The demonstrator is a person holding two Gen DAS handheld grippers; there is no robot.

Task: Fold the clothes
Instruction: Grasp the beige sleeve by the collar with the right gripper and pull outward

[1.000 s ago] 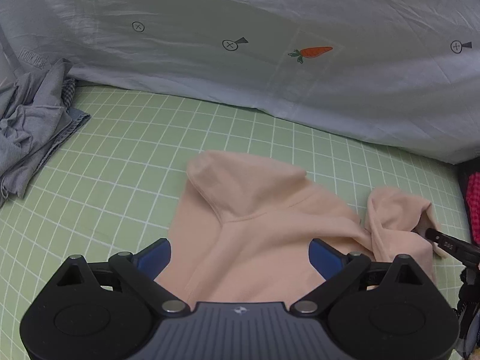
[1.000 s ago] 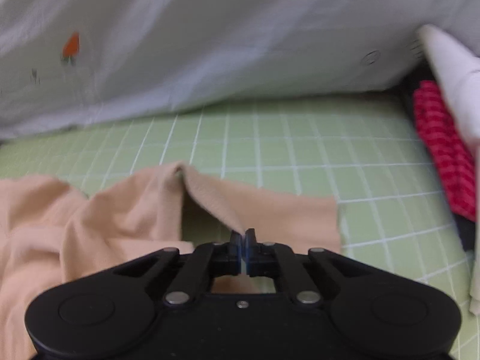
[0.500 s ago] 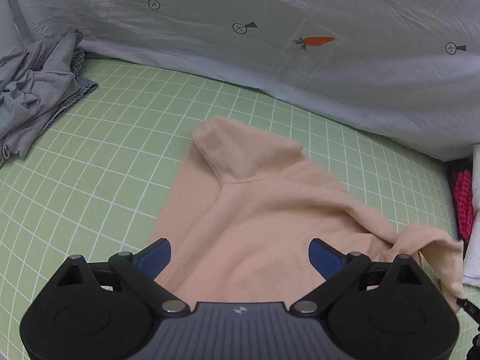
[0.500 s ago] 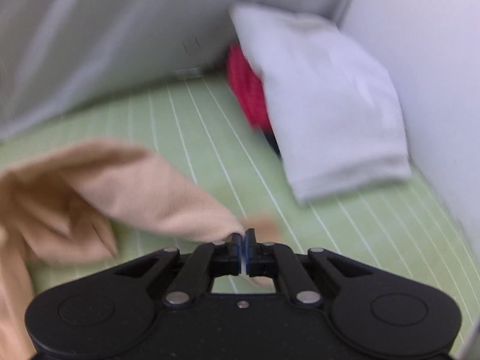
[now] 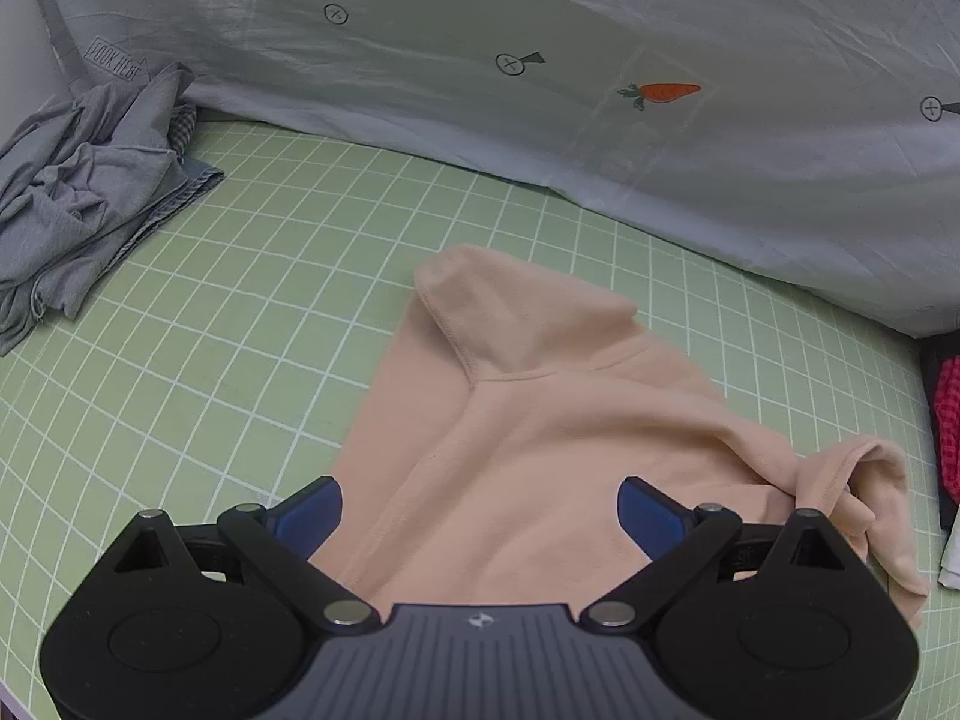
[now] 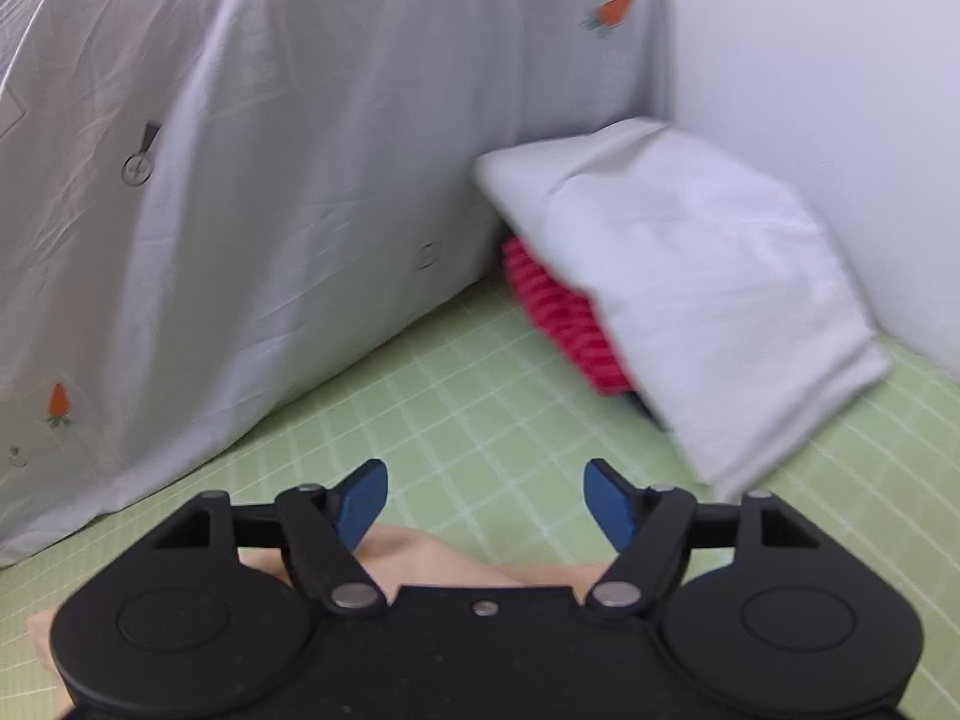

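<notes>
Left gripper (image 5: 480, 507): jaws spread wide, holding nothing, poised over the lower body of the hoodie (image 5: 540, 450). Hoodie: peach, lying on the green grid mat (image 5: 240, 330), hood toward 12 o'clock, one sleeve (image 5: 864, 498) bunched and folded over at 3 o'clock. Grey clothes (image 5: 78, 198) heaped at 10 o'clock, well apart from the hoodie. Pale sheet (image 5: 540, 60) with carrot print along the mat's far edge.

Right gripper (image 6: 483, 501): jaws apart, nothing between them; a strip of peach fabric (image 6: 444, 558) lies just below the fingers, contact not determinable. At 2 o'clock a white folded item (image 6: 690, 276) rests on a red striped one (image 6: 558, 318), against the sheet.
</notes>
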